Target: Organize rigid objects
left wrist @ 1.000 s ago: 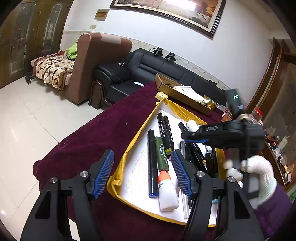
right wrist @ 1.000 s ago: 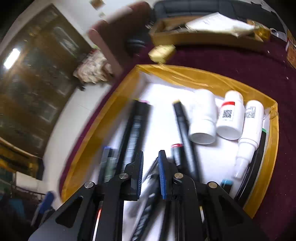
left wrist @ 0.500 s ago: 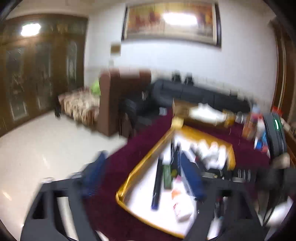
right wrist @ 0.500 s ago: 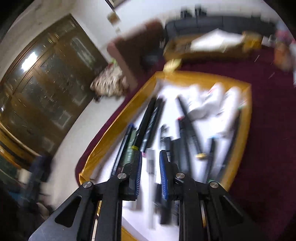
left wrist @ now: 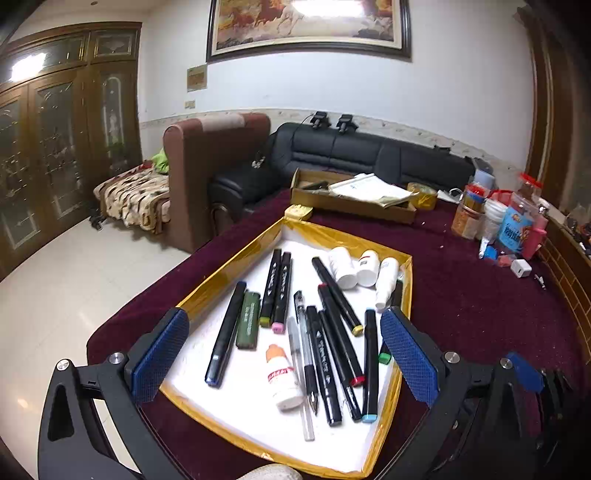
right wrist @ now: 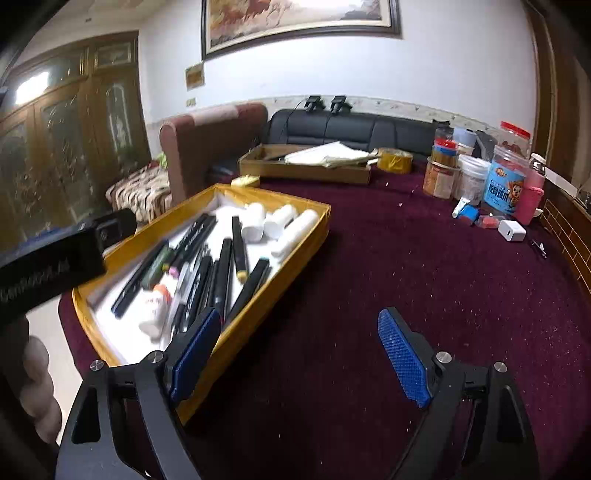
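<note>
Black sofa (left wrist: 369, 155), framed painting (left wrist: 310, 26).

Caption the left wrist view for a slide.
Open left tongs hover over a gold tray of markers, pens and small white bottles.

One gold tray (left wrist: 229, 273); three white bottles (left wrist: 341, 262) at its far end; one glue bottle (left wrist: 282, 376).

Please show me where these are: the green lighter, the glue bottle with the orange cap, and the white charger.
green lighter (left wrist: 248, 319): left wrist view, body middle.
glue bottle (left wrist: 282, 376): left wrist view, label.
white charger (right wrist: 511, 230): right wrist view, top face.
</note>
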A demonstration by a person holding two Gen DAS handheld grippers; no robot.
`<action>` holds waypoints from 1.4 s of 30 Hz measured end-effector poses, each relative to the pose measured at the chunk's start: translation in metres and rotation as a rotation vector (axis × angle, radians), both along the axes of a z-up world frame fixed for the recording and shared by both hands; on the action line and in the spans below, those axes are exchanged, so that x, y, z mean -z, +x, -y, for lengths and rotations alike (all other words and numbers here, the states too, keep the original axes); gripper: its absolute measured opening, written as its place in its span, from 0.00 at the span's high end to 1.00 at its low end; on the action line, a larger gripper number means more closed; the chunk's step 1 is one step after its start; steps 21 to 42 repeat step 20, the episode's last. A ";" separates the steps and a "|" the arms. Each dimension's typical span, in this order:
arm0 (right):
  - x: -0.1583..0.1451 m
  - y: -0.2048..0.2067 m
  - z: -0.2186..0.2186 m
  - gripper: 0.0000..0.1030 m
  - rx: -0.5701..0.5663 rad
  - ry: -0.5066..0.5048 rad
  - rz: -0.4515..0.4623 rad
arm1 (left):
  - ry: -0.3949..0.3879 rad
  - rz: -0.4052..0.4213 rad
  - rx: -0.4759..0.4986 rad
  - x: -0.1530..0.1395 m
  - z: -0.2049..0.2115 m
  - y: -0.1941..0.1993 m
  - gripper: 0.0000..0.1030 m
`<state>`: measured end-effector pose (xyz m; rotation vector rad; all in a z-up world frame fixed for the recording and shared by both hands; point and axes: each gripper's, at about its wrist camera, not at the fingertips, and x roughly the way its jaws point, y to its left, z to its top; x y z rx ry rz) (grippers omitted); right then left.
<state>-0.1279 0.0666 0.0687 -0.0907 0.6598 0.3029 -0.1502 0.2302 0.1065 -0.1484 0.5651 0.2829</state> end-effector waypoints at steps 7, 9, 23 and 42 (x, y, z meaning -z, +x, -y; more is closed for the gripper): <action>0.005 -0.014 -0.008 0.19 -0.037 -0.050 -0.017 | 0.002 -0.039 0.001 0.007 0.010 0.001 0.00; 0.006 -0.014 -0.010 0.19 -0.041 -0.056 -0.023 | -0.003 -0.044 0.008 0.008 0.009 0.002 0.00; 0.009 -0.008 -0.027 0.18 -0.043 -0.069 -0.061 | -0.015 -0.036 -0.033 0.016 -0.017 0.002 0.00; 0.009 -0.008 -0.027 0.18 -0.043 -0.069 -0.061 | -0.015 -0.036 -0.033 0.016 -0.017 0.002 0.00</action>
